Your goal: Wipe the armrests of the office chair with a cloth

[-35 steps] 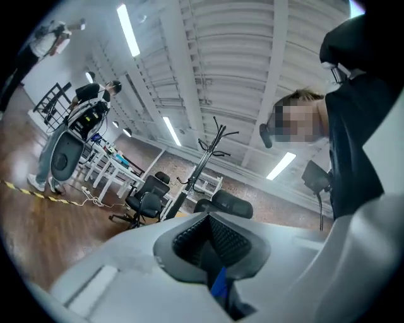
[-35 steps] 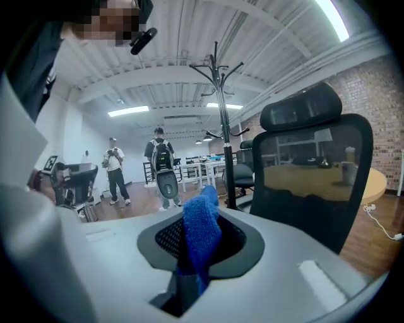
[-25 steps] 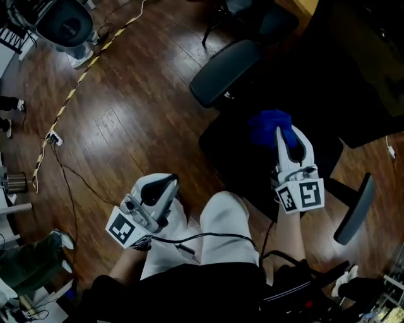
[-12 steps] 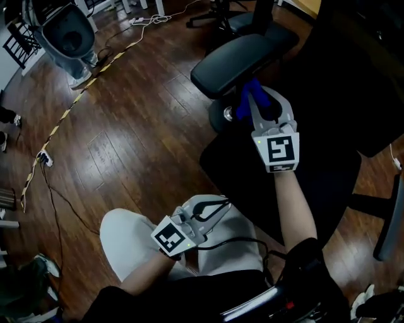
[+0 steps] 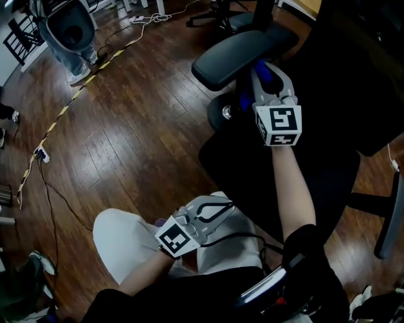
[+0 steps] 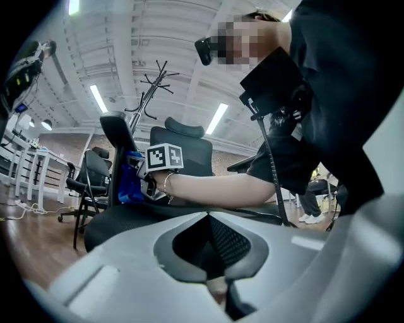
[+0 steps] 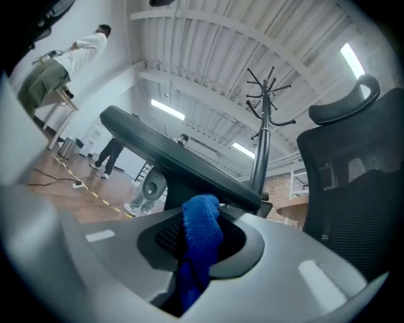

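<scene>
My right gripper (image 5: pixel 264 74) is shut on a blue cloth (image 5: pixel 263 74), held just under the near end of the office chair's left armrest (image 5: pixel 243 52). In the right gripper view the blue cloth (image 7: pixel 200 243) sticks up between the jaws, right below the dark armrest (image 7: pixel 177 161). My left gripper (image 5: pixel 213 209) rests low over the person's light trouser leg, jaws shut with nothing in them. In the left gripper view the right gripper (image 6: pixel 140 182) and the blue cloth (image 6: pixel 129 183) show beside the armrest post. The chair's other armrest (image 5: pixel 390 214) is at the right edge.
The black mesh chair seat (image 5: pixel 271 170) lies under my right forearm. A yellow-black cable (image 5: pixel 60 117) and a power strip (image 5: pixel 41 153) run across the wooden floor on the left. A grey bin-like unit (image 5: pixel 69 28) stands top left. Another chair base (image 5: pixel 221 12) is at the top.
My right gripper carried the cloth from over the seat up to the left armrest and now sits closer beneath it. The left gripper shifted from the floor side onto the leg.
</scene>
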`<action>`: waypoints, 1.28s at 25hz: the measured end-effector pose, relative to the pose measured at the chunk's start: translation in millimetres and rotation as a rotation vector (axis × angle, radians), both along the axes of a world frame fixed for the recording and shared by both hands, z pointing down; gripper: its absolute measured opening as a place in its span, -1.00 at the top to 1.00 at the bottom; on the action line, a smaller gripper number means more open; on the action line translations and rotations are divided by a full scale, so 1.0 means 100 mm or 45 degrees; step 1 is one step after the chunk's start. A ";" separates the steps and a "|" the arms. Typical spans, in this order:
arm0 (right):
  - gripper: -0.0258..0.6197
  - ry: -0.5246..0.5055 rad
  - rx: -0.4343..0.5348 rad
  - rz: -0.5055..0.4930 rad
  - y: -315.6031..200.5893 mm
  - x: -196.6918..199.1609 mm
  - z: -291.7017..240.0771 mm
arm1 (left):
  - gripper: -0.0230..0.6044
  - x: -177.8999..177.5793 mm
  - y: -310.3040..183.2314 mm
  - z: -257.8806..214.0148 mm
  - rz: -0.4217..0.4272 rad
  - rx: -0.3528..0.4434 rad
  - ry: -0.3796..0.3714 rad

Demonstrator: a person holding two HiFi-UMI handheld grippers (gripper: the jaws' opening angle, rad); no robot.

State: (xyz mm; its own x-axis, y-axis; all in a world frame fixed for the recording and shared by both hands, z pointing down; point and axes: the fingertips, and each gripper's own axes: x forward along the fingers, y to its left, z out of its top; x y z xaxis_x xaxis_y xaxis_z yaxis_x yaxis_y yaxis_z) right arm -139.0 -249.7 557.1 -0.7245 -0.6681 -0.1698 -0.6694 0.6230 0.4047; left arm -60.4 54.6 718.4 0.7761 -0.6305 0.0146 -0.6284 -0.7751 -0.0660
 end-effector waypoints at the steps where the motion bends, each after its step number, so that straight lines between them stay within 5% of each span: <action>1: 0.73 0.005 0.007 -0.032 0.06 -0.04 -0.01 | 0.91 0.00 0.01 -0.01 0.000 0.002 0.010; 5: 0.72 0.074 0.070 -0.165 0.33 -0.18 0.01 | 0.91 -0.03 -0.01 -0.04 -0.020 -0.009 0.066; 8: 0.72 0.186 0.156 -0.278 0.52 -0.31 0.08 | 0.91 -0.02 -0.06 -0.11 -0.062 -0.029 0.239; 12: 0.72 0.227 0.143 -0.330 0.58 -0.40 0.18 | 0.91 0.05 -0.02 0.08 0.005 -0.030 0.057; 20: 0.72 0.168 -0.129 -0.106 -0.28 0.12 0.38 | 0.91 0.05 -0.03 0.04 -0.005 -0.018 0.023; 26: 0.73 0.182 -0.113 -0.257 0.09 -0.10 0.55 | 0.91 -0.04 -0.11 -0.11 -0.069 -0.008 0.240; 29: 0.73 0.347 -0.060 -0.456 0.42 -0.30 0.71 | 0.91 0.00 -0.08 0.04 -0.016 -0.016 0.062; 32: 0.73 0.462 -0.038 -0.507 0.49 -0.41 0.84 | 0.91 -0.02 -0.10 0.04 -0.025 -0.011 0.064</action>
